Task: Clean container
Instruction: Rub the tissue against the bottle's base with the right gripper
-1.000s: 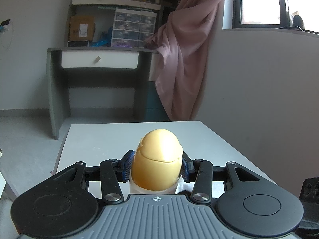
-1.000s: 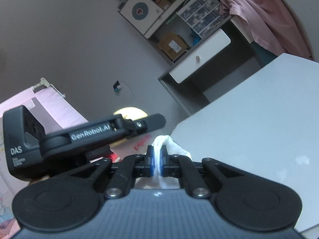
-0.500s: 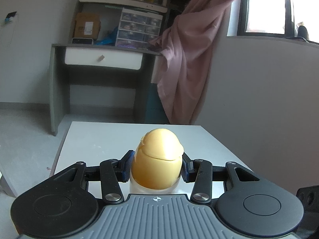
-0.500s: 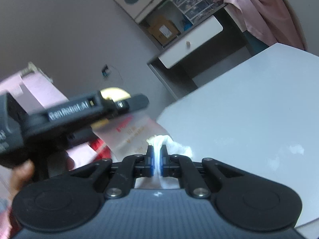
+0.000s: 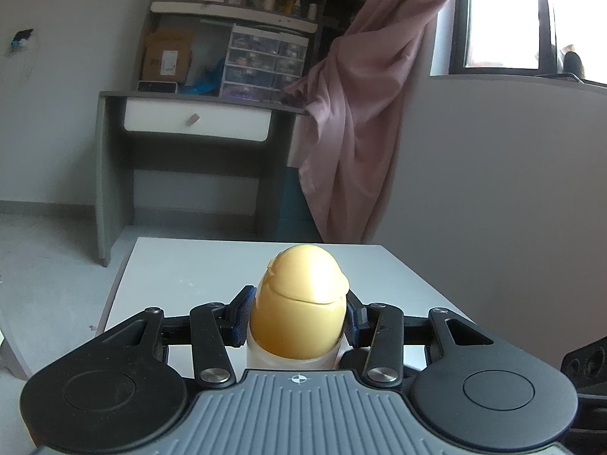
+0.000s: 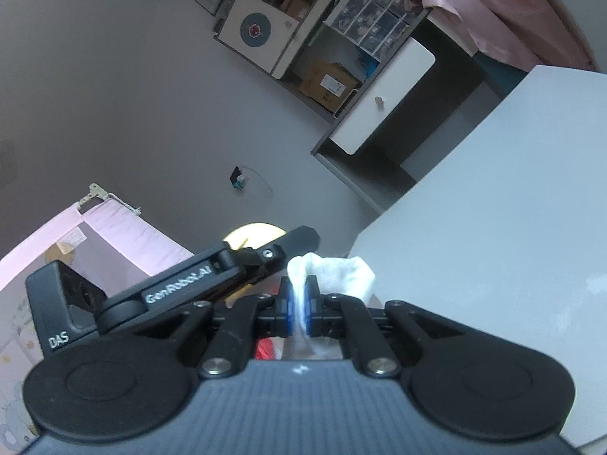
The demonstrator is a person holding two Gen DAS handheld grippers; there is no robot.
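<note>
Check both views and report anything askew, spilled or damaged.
Nothing stands out. The left gripper clamps the yellow-capped container upright, its cap seated. The right gripper pinches a white cloth. No spill shows on the white table.

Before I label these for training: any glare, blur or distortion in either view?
Left wrist view: window blown out, fisheye bends the walls, yellow-capped container sharp. Right wrist view: strongly tilted, dark vignetted corners, white cloth in focus.

The container (image 5: 299, 303) stands between the left gripper (image 5: 297, 316) fingers, above the table (image 5: 182, 265), desk (image 5: 114, 121) behind.
</note>
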